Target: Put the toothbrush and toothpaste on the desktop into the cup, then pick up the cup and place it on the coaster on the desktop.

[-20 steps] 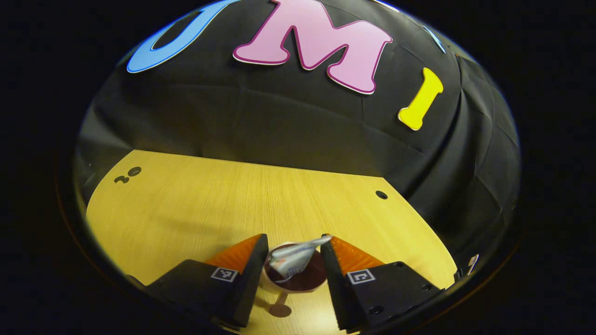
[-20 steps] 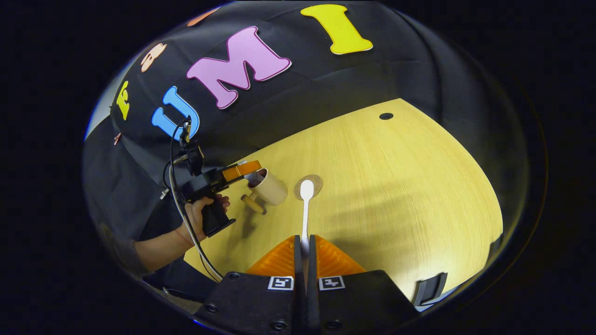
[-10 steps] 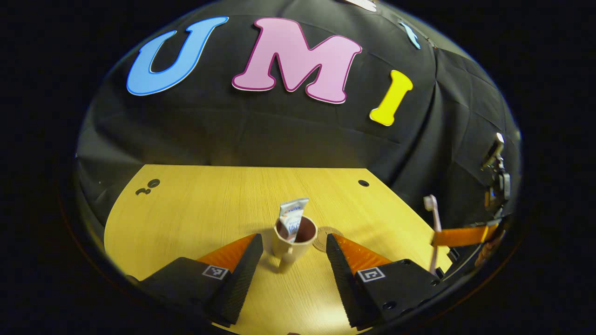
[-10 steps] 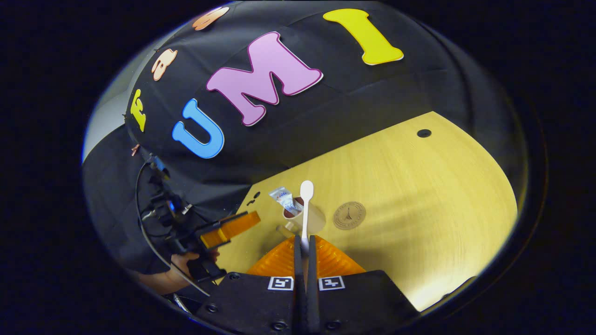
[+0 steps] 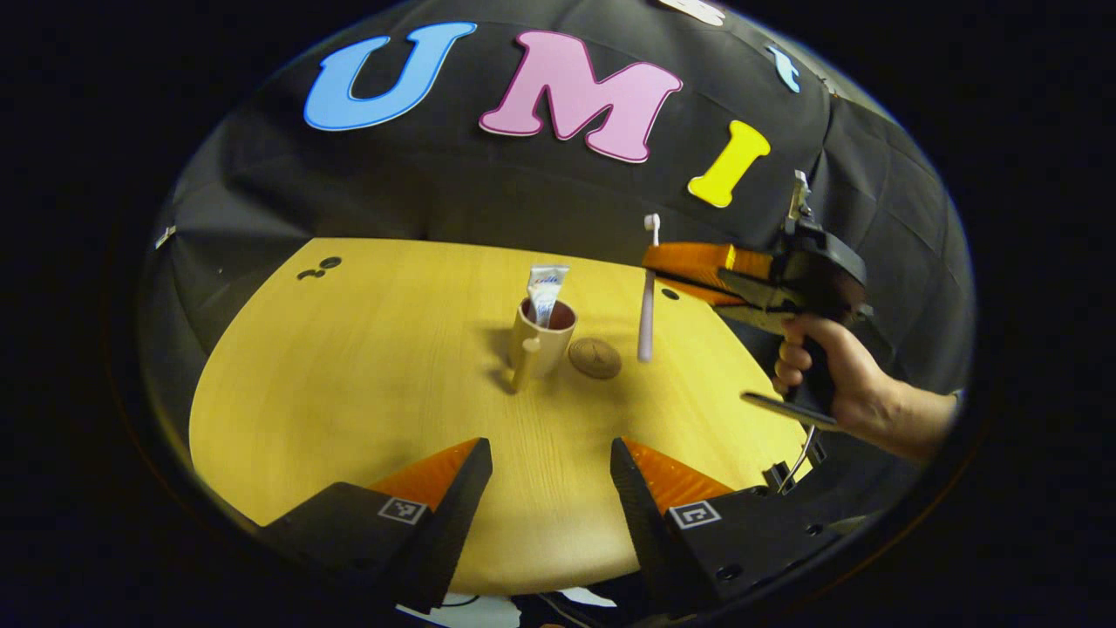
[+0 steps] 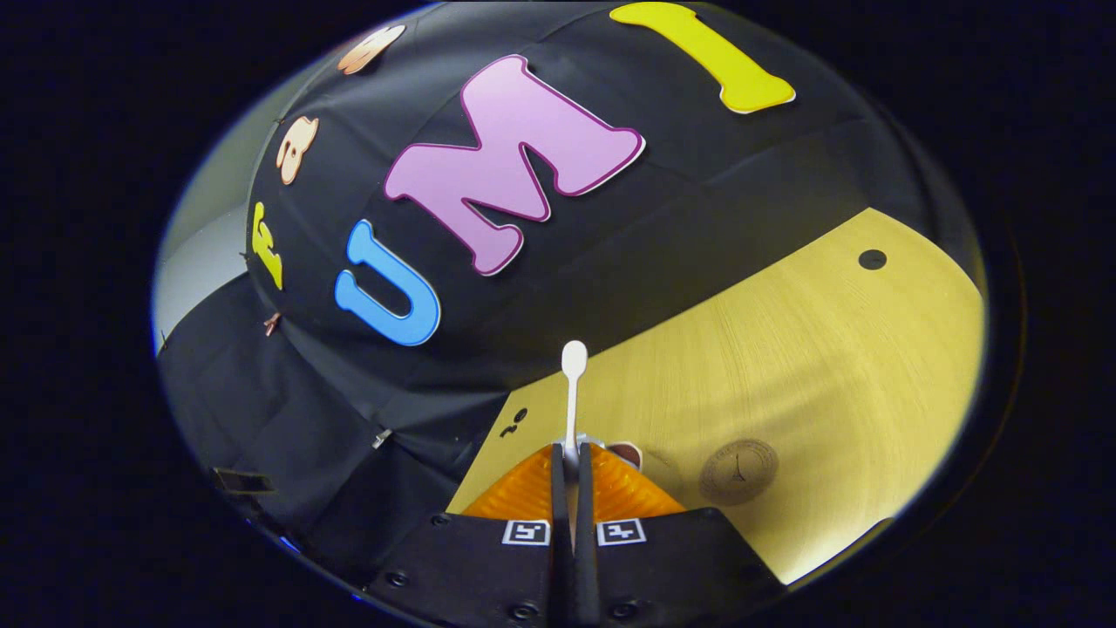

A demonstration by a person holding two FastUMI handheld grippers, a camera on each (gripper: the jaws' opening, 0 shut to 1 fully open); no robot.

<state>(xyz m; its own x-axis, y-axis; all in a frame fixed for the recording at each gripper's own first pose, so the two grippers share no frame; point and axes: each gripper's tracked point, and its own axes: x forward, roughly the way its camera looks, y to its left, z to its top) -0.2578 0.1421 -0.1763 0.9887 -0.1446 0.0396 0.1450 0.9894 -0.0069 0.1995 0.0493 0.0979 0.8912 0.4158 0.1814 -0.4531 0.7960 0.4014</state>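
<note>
The bench [image 5: 366,384] is the biggest thing here, a pale yellow wood-grain top with a rounded front edge and a few small dark holes, and it carries everything at its middle. On it stands the cup [image 5: 542,338], a cream cylinder with a dark brown inside and a stubby peg-like handle turned toward the left gripper view. The toothpaste [image 5: 546,290] already leans in it, crimped flat end up, since a soft tube is too long to sink below the rim. Just beside the cup, on its right in that view, lies the coaster [image 5: 595,358] — a thin brown embossed disc, bare, waiting for the cup. The right gripper [image 5: 649,266], held in a hand [image 5: 824,375], has its ribbed orange fingers closed flat on the toothbrush [image 5: 646,301]; the slim white brush hangs upright, head up, tail down, above the bench near the coaster, probably so it can drop tail first into the cup. The left gripper [image 5: 549,484] hovers low at the near edge, jaws wide and empty — likely pulled clear to leave room.
</note>
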